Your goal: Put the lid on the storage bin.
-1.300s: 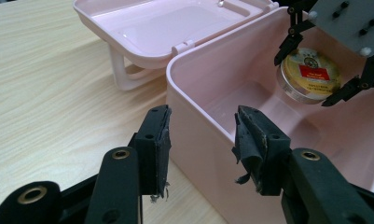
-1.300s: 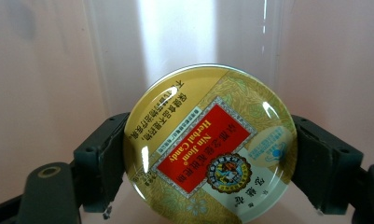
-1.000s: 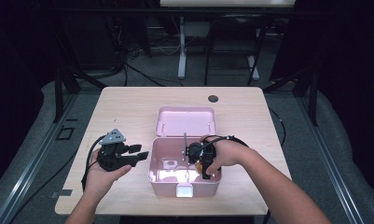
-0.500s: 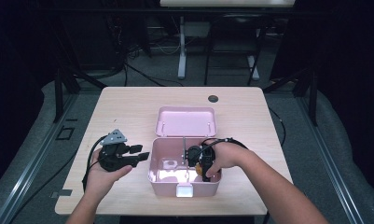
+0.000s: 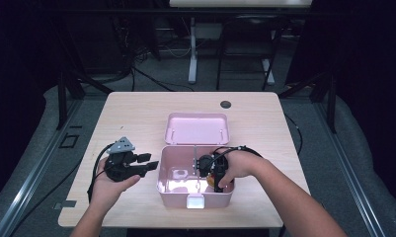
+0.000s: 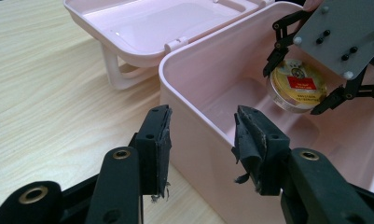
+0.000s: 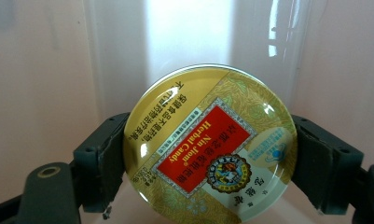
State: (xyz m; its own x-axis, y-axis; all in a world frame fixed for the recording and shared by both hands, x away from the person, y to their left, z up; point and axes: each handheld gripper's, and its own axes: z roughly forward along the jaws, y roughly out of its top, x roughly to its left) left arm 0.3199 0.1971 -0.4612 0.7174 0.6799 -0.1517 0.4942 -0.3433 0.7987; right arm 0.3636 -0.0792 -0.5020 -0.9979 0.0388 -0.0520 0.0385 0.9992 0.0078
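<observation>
Two tools are in play: my right tool (image 7: 208, 154) clamps the round candy tin (image 7: 210, 142) across its rim, inside the right half of the pink box (image 5: 195, 197) on the desk (image 5: 136, 113); my left tool (image 6: 201, 140) hangs wide and empty beside the box's left wall. I'd lower the tin slowly, level it, and let go only once it rests on the floor. Being a flat disc, it has no long axis; its printed lid faces my right camera, tipped up.

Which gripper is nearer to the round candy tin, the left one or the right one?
Right. The right gripper clamps the candy tin inside the pink box; the left gripper waits open outside it.
</observation>
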